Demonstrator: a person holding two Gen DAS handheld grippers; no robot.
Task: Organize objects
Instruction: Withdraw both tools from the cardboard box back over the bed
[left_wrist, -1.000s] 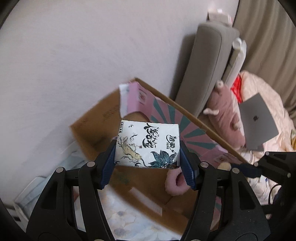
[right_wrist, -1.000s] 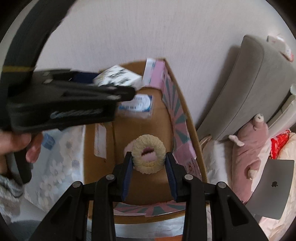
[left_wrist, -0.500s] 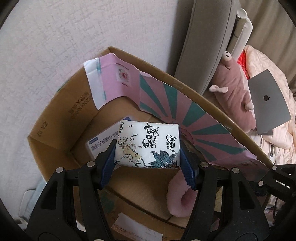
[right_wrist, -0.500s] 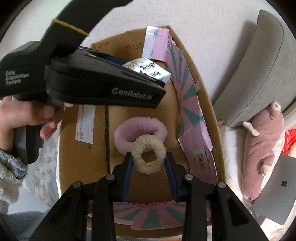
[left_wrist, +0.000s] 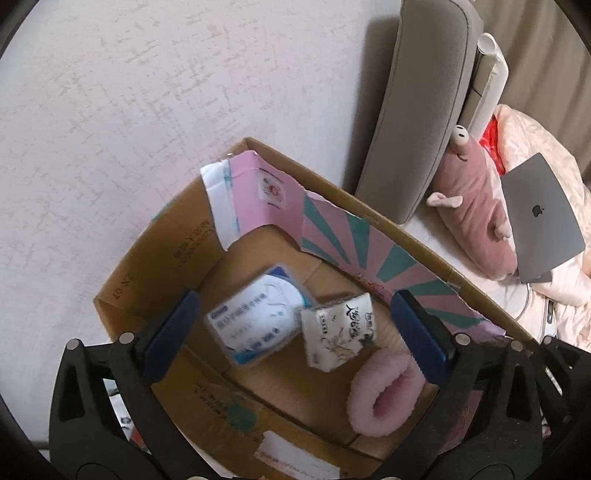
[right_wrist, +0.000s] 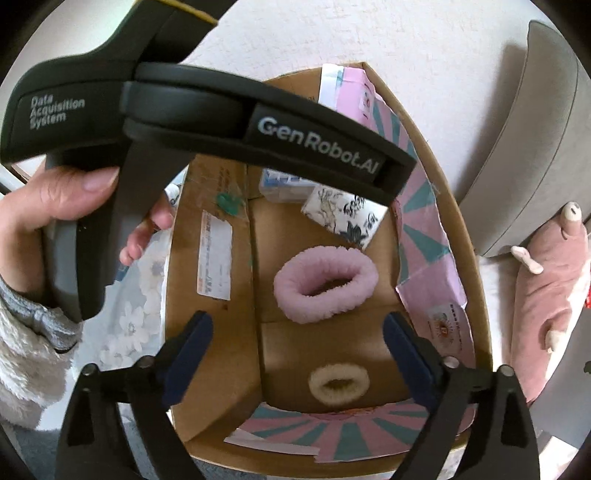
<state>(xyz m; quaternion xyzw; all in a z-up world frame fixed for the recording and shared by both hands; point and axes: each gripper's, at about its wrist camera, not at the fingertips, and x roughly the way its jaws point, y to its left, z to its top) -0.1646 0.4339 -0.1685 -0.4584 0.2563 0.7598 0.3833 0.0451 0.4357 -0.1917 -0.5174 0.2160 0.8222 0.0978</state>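
Both grippers over the cardboard box (left_wrist: 155, 258), jaws spread, nothing held.

Left gripper (left_wrist: 295, 332): jaws have just been opening; the tissue pack (left_wrist: 338, 334) sits tilted in the box between them, clear of both pads, one edge against the blue-and-white packet (left_wrist: 255, 317) (print too blurred to read). Right gripper (right_wrist: 297, 362): jaws have just been opening; cream scrunchie (right_wrist: 338, 384) lies on the box floor below the gap, untouched. Pink scrunchie (right_wrist: 325, 282) lies between the cream one and the tissue pack.
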